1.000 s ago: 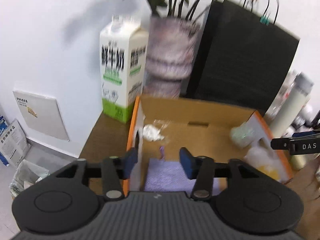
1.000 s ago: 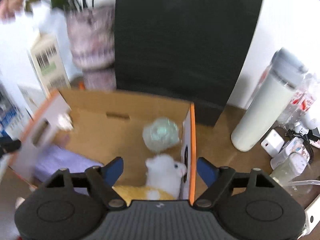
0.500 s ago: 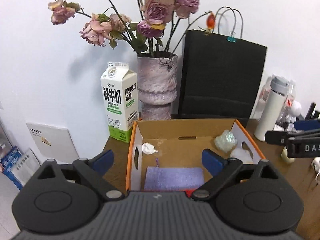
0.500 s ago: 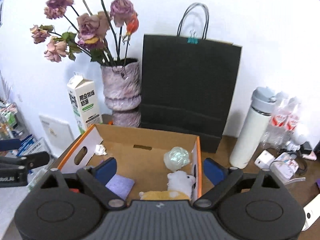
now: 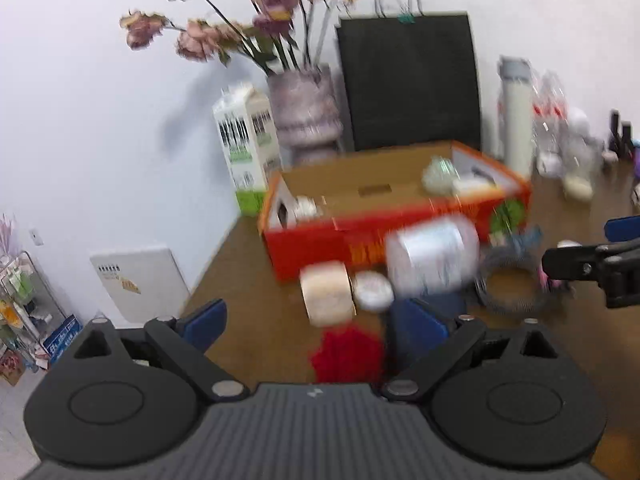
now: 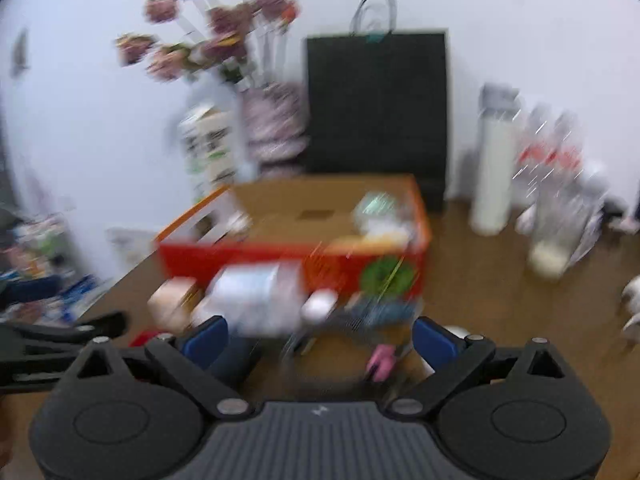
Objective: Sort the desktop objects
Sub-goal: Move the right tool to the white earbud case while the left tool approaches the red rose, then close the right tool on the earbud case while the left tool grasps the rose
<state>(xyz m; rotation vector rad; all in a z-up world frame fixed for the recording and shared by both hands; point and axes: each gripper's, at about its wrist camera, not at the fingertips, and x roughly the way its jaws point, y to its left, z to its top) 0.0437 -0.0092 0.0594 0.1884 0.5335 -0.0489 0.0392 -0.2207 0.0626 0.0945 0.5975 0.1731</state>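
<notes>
Your 2 grippers, left (image 5: 316, 322) and right (image 6: 318, 338), have backed out of the box (image 5: 384, 236); the left is wide open and empty, the right still opening, empty. Unsorted items, tape (image 5: 328, 294) and jar (image 5: 434, 258), lie just before the box, awaiting pickup.

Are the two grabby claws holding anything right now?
No. The left gripper is open and empty. The right gripper is opening, with nothing pinched between its blue pads.
</notes>
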